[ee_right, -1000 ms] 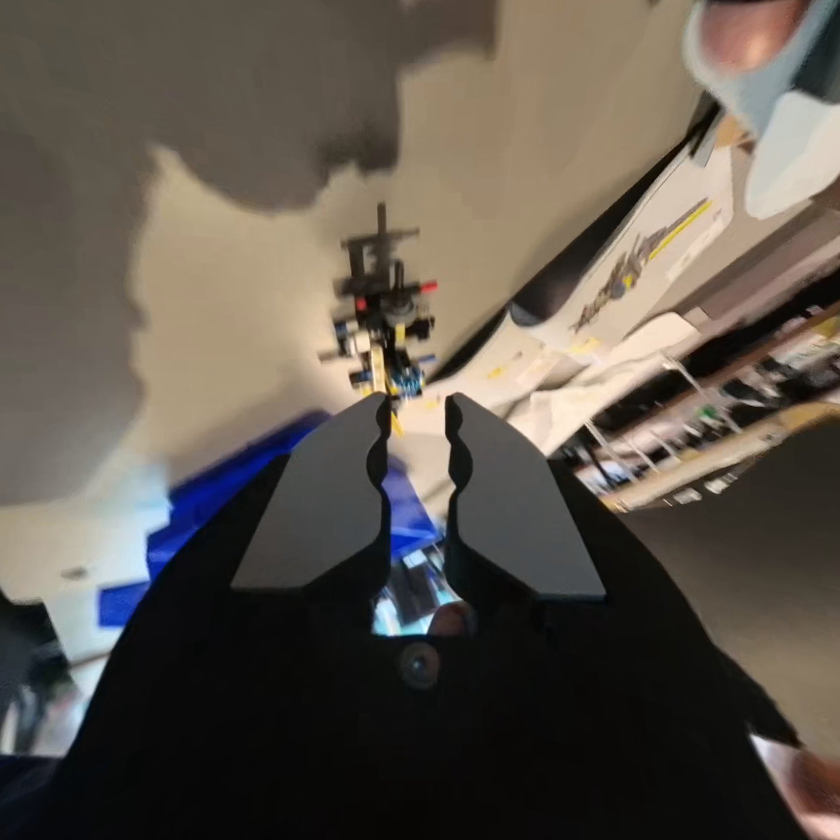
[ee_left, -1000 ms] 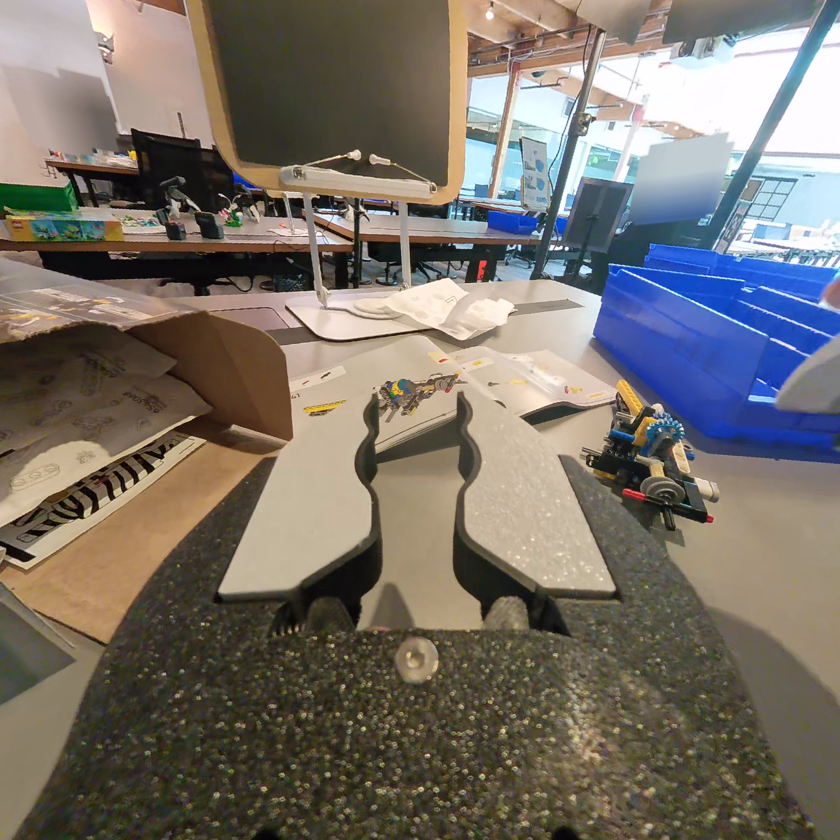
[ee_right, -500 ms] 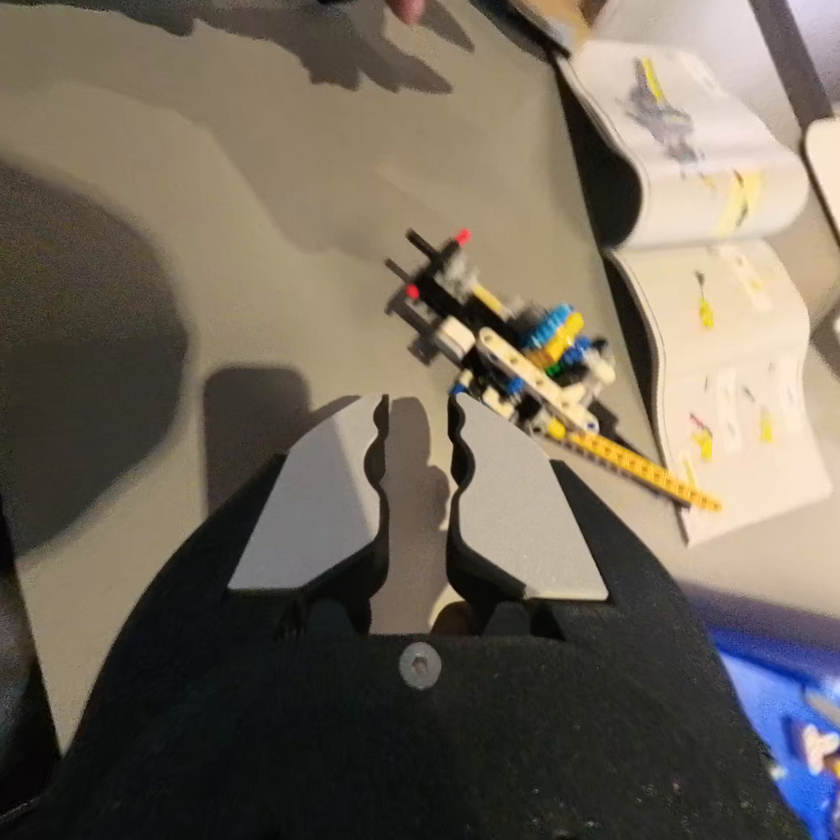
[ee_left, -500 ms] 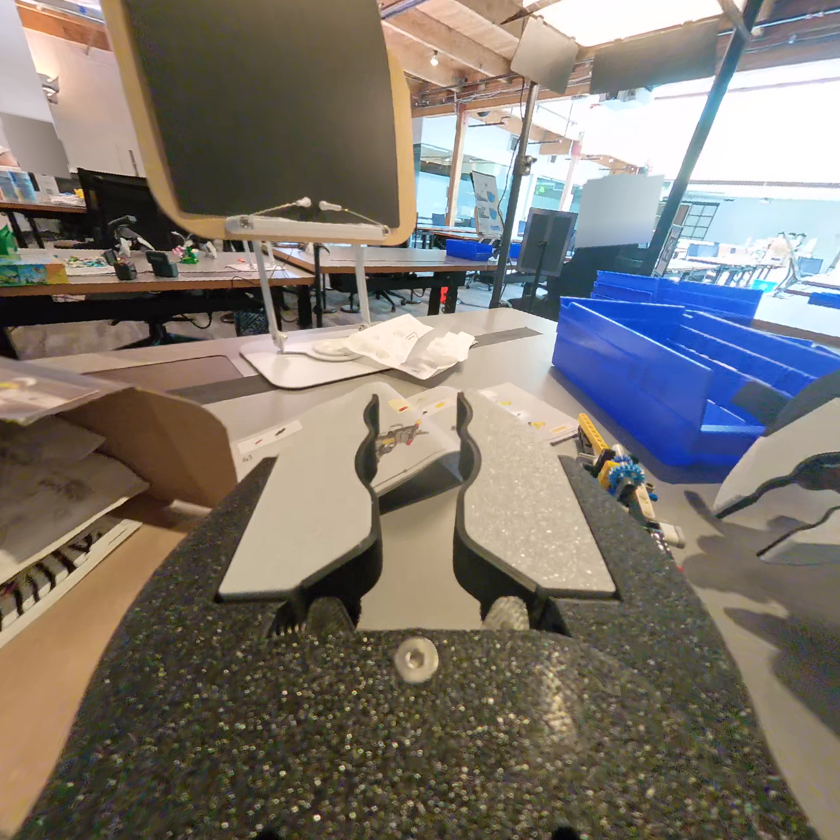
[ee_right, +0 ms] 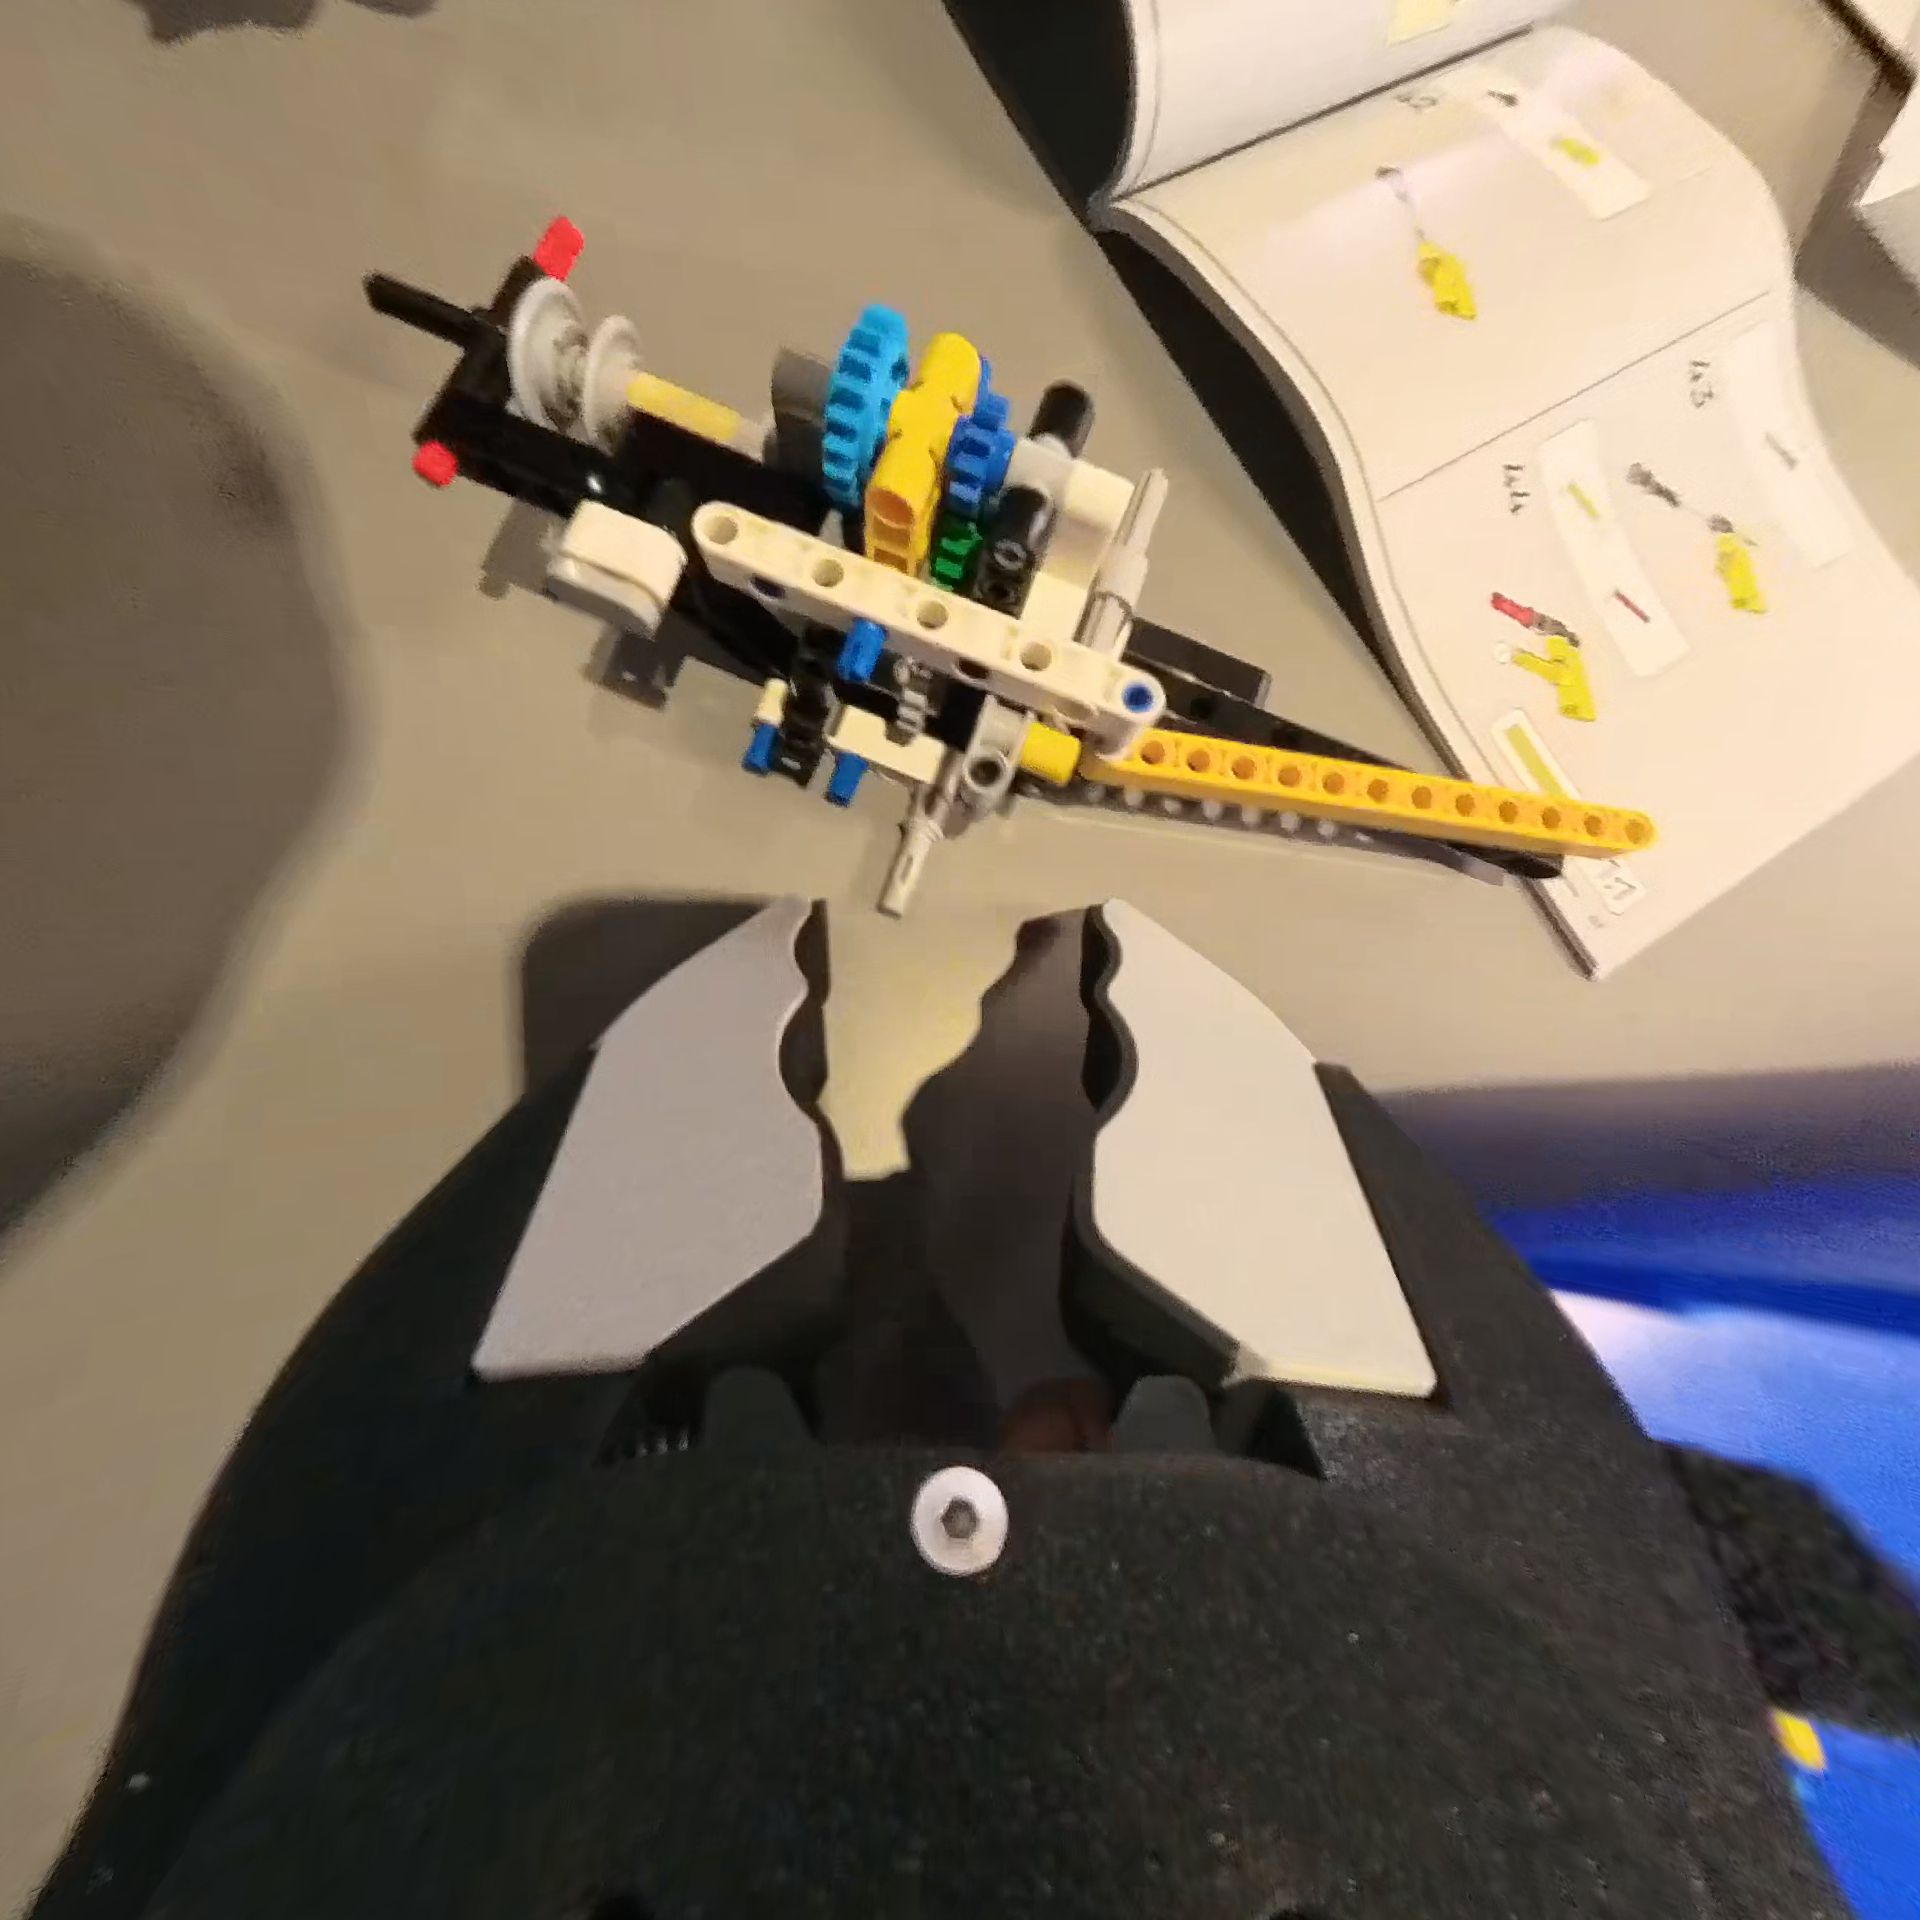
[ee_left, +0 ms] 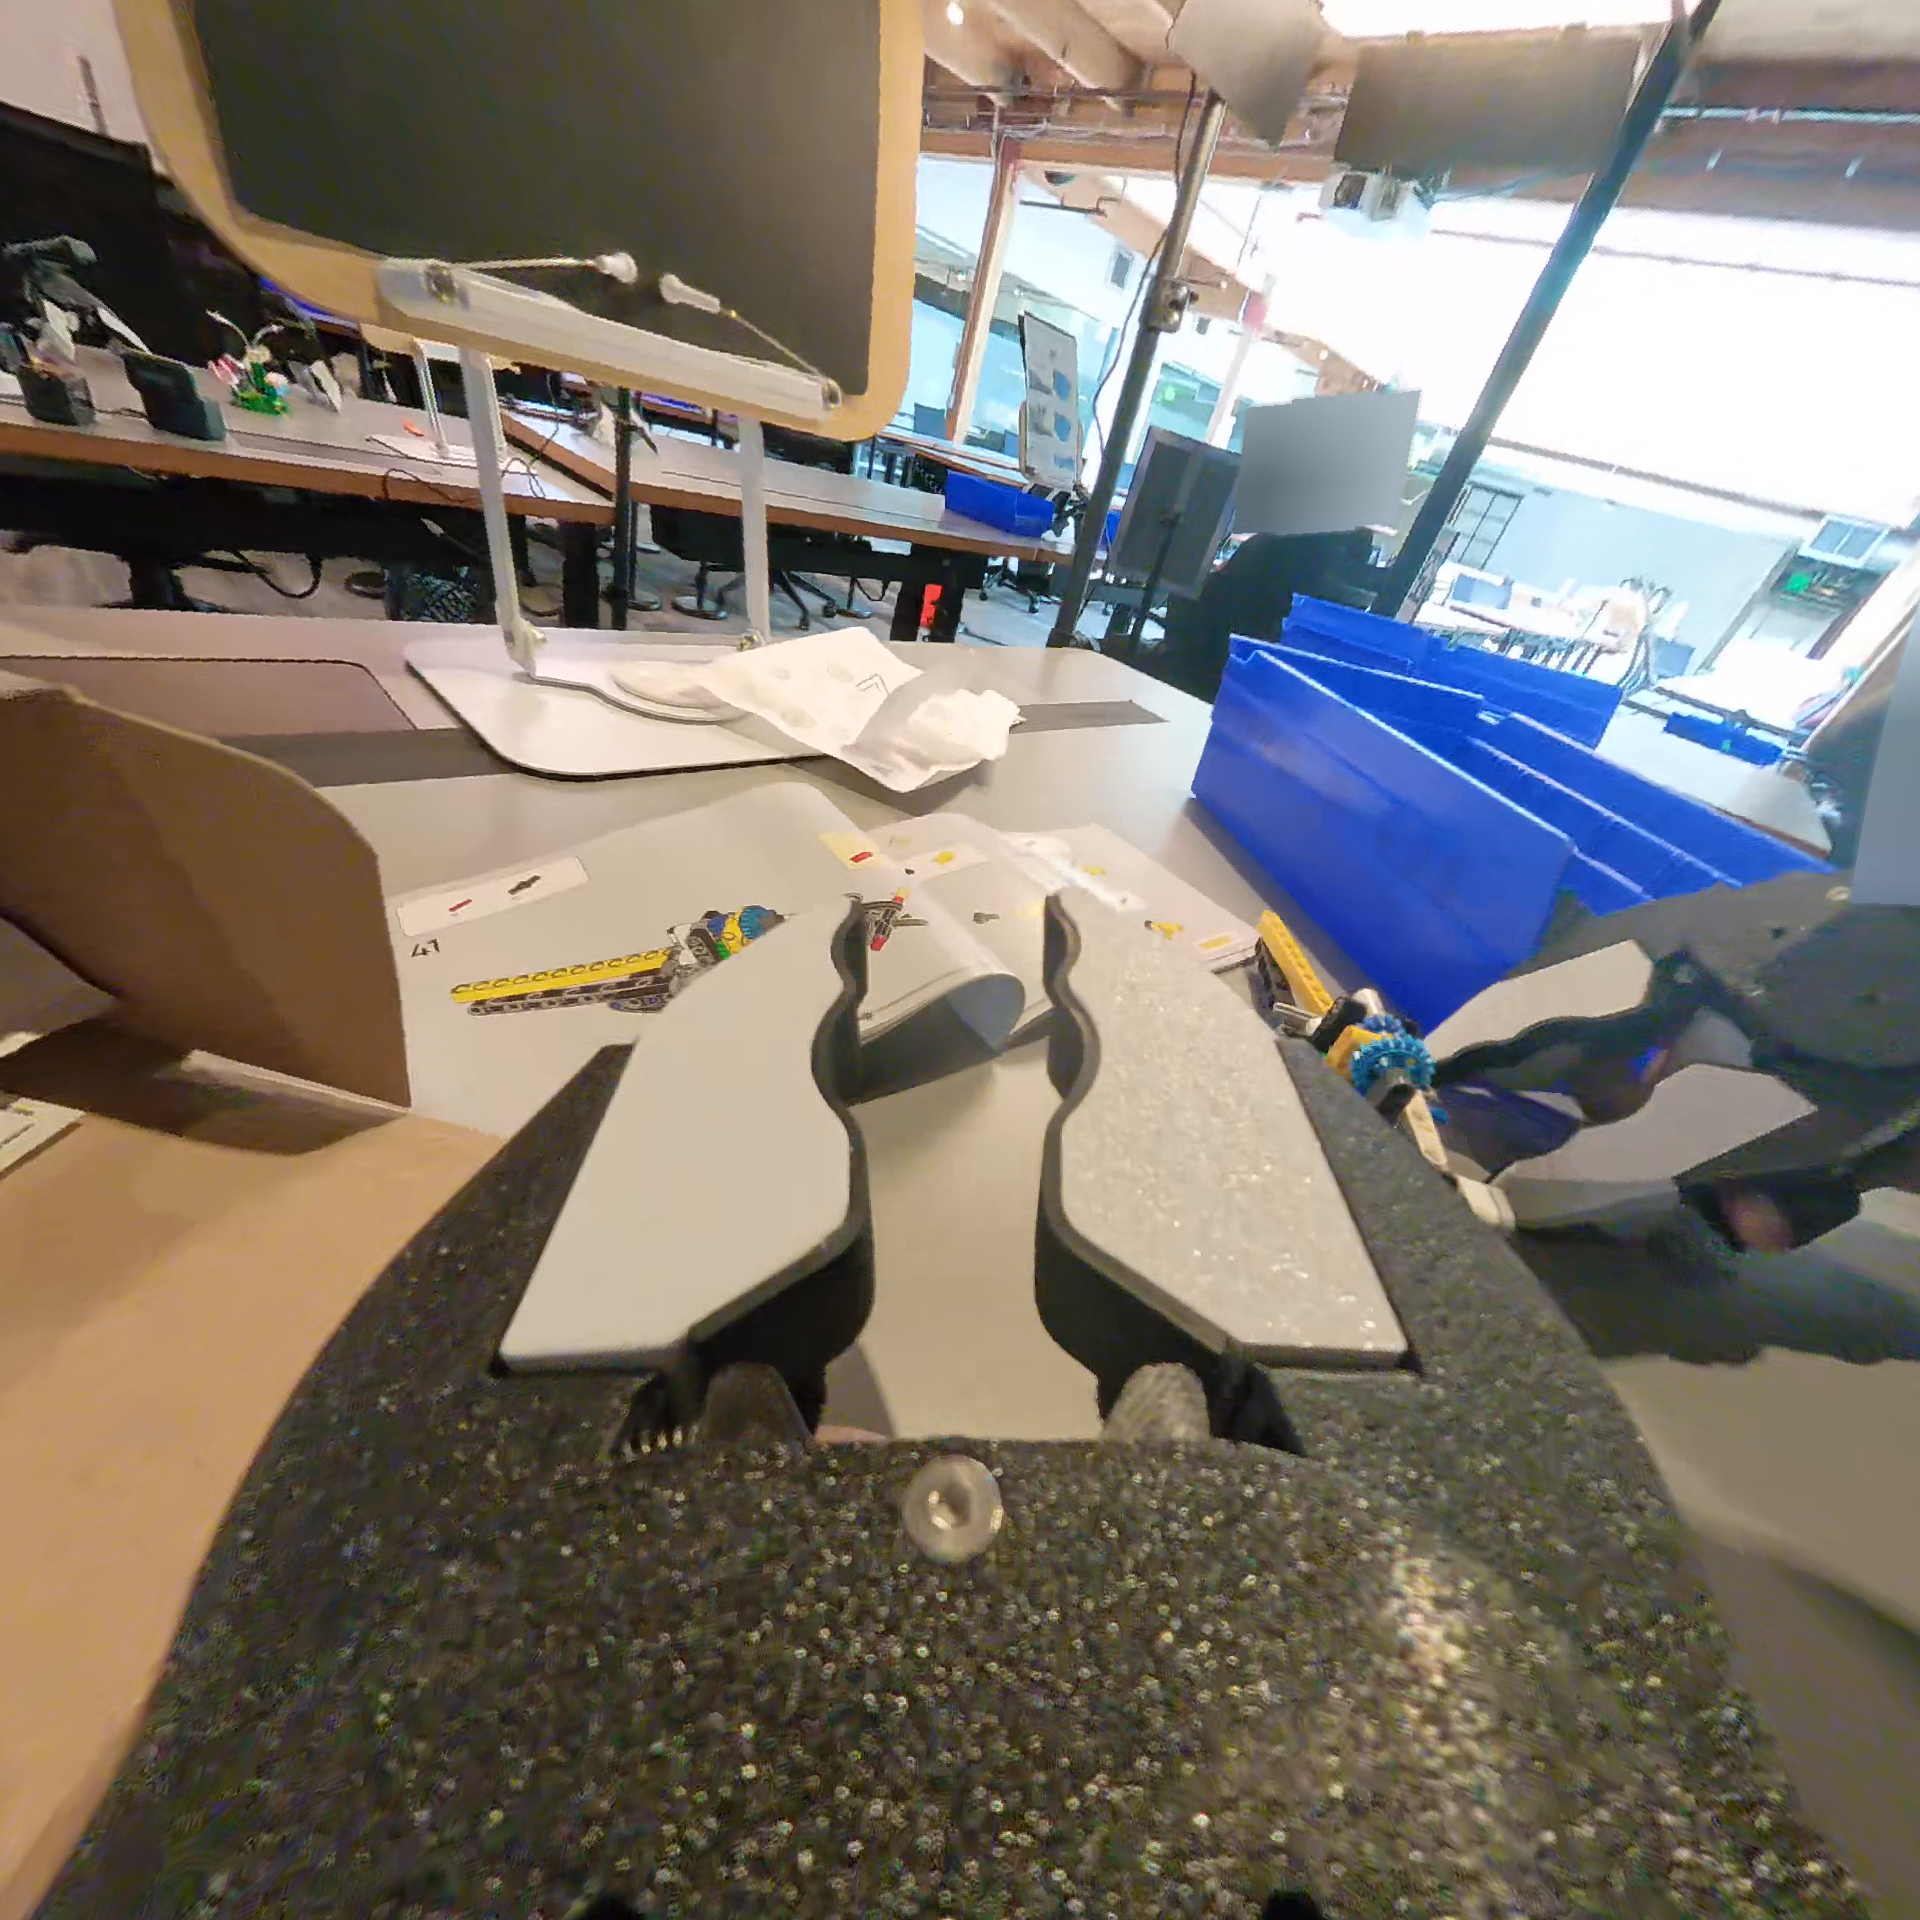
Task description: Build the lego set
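Right, the right claw [ee_right: 945, 914] is parted and empty, its tips just short of the half-built lego model [ee_right: 883, 561], which lies flat on the grey table [ee_right: 260, 831] with bare surface open to its left. The model's long yellow beam [ee_right: 1382, 795] runs out to the right and overlaps the corner of the open instruction booklet [ee_right: 1558, 436], so that side is crowded. Behind the right claw sits a blue bin [ee_right: 1714, 1299], hemming in the near right. Over on the other side, the left claw [ee_left: 951, 914] hangs with a gap between its fingers, holding nothing, pointed at the booklet [ee_left: 727, 883]; the model [ee_left: 1371, 1049] is off to its right, where the right claw [ee_left: 1496, 1122] closes in. A cardboard box flap [ee_left: 208, 883] walls the left, blue bins [ee_left: 1455, 831] the right, and a screen on a white stand [ee_left: 582, 717] stands at the far edge, with open-plan desks beyond.
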`<action>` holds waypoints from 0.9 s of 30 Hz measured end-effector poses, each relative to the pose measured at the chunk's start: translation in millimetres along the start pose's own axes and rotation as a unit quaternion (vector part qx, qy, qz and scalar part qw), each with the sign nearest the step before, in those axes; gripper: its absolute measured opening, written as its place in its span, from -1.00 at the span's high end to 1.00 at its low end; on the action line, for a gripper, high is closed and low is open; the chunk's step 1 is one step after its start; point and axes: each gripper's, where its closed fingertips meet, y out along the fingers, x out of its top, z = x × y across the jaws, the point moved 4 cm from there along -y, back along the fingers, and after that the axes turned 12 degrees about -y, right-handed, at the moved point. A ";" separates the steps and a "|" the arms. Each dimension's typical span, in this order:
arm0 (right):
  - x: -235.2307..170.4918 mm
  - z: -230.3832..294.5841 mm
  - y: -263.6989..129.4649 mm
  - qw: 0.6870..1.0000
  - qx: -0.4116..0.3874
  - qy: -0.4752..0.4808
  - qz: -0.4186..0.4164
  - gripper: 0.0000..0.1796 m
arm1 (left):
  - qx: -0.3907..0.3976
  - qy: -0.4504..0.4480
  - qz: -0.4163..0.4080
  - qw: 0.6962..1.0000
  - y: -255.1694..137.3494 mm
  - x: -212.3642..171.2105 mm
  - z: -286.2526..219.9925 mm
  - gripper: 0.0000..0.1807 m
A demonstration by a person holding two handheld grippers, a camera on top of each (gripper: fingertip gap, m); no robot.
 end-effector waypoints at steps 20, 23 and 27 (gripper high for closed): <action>44.2 54.3 -0.4 0.983 0.093 -0.124 -0.096 0.53 | -0.013 0.008 -0.015 1.000 -6.7 2.2 -3.6 0.66; 40.3 62.2 -2.2 0.974 0.100 -0.172 -0.111 0.56 | -0.019 0.006 -0.006 1.000 -7.1 1.9 -5.3 0.67; 36.1 69.2 1.0 0.969 0.111 -0.190 -0.116 0.59 | -0.009 0.023 0.002 1.000 -5.1 -0.7 -7.4 0.70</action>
